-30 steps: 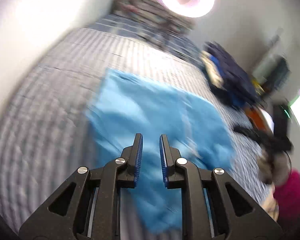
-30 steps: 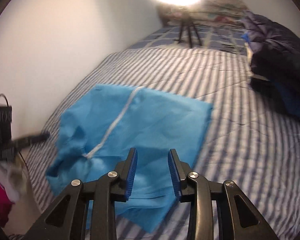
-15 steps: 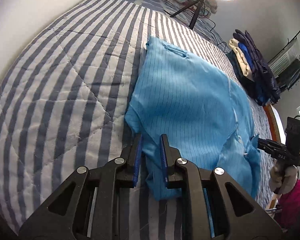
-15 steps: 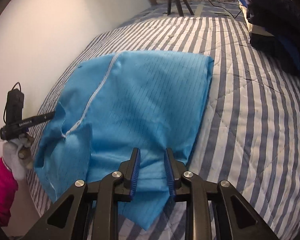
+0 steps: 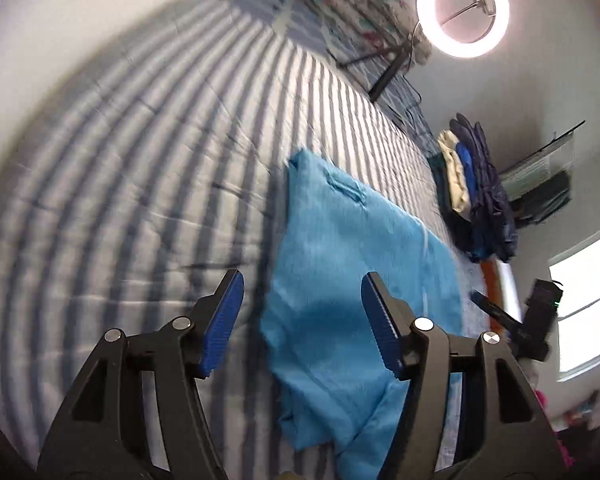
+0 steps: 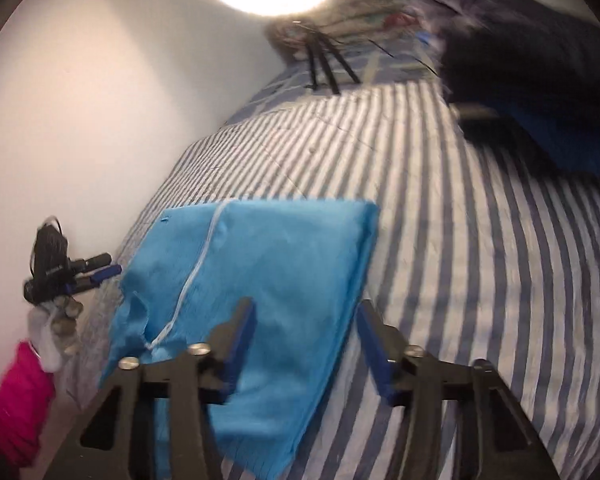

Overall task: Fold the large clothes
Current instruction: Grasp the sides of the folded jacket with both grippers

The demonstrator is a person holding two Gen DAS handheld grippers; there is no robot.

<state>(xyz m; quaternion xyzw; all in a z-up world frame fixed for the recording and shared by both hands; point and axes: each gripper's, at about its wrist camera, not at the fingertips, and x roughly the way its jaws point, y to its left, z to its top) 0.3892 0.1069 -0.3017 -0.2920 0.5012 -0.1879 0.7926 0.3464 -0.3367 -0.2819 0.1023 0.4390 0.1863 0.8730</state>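
Observation:
A bright blue garment (image 5: pixel 352 280) lies folded on the striped bed; in the right wrist view it (image 6: pixel 268 280) shows a white seam line and a loose flap at its near left corner. My left gripper (image 5: pixel 302 320) is open and empty, raised above the garment's near edge. My right gripper (image 6: pixel 306 344) is open and empty, raised above the garment's near right edge. The left gripper also shows in the right wrist view (image 6: pixel 60 268), at the garment's left side.
The blue and white striped quilt (image 5: pixel 140 184) covers the bed. A pile of dark and cream clothes (image 5: pixel 476 192) sits at the bed's far side, also in the right wrist view (image 6: pixel 540 92). A ring light on a tripod (image 5: pixel 460 12) stands at the bed's head.
Both grippers were shut on the garment's near edge half a second ago. Both have opened wide, let go of it and lifted away.

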